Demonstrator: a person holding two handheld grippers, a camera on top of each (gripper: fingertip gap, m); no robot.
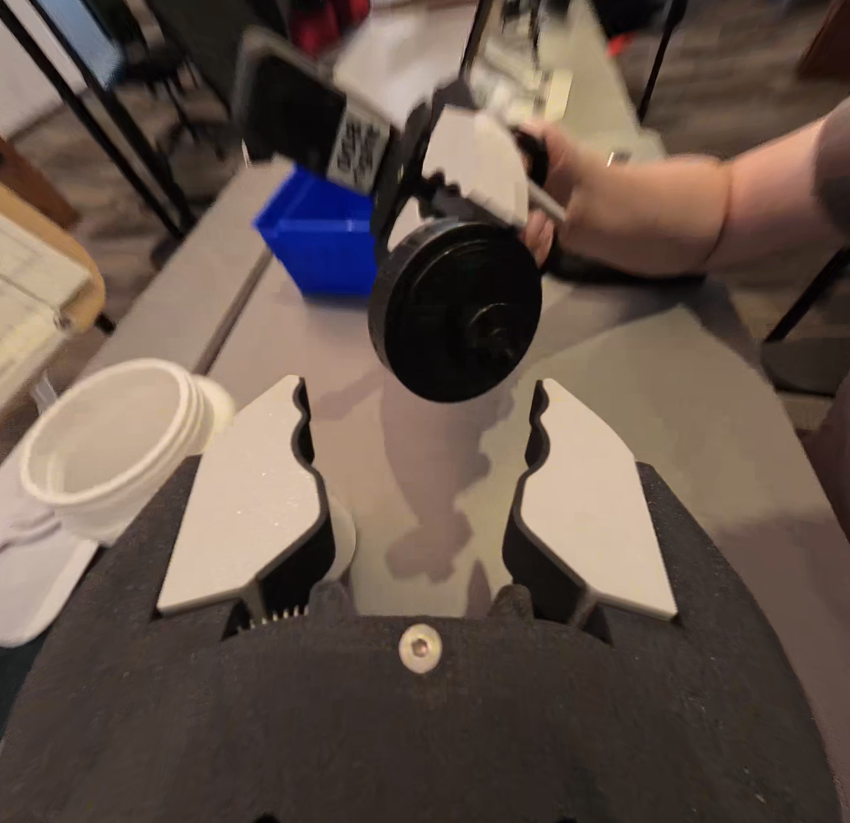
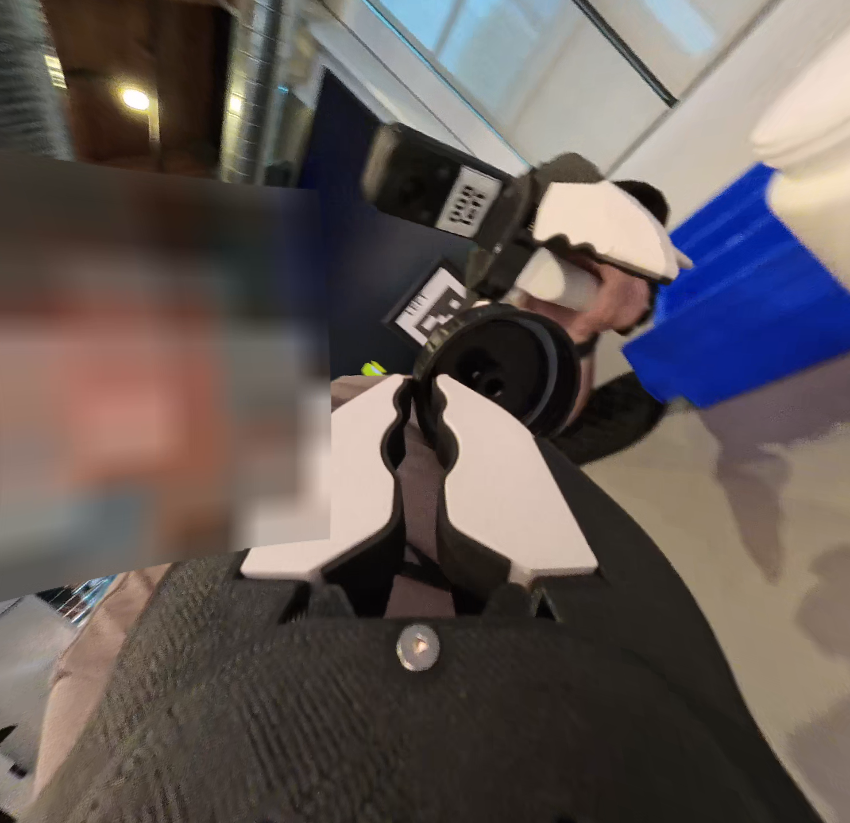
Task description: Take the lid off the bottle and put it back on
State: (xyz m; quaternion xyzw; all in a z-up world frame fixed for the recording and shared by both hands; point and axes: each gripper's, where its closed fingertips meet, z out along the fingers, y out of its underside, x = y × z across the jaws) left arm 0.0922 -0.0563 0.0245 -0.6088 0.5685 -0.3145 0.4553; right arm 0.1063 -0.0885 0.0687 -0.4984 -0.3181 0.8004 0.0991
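Gripping tilted black lid [image 2: 499,373] edgewise, right claw [image 2: 425,386], bottle [image 1: 110,451] mouth open

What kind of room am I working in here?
Probably an office or lab workspace, not a home. A long grey folding table carries a blue plastic parts bin, black metal stand legs rise beside it, and large windows line the white wall.

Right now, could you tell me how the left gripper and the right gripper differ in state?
The left gripper is open and holds nothing, while the right gripper is shut on the rim of the black lid. The left gripper hangs over the table beside the uncapped white bottle; the right gripper is raised, holding the lid in the air, tilted on edge. Both have white fingers with wavy black pads.
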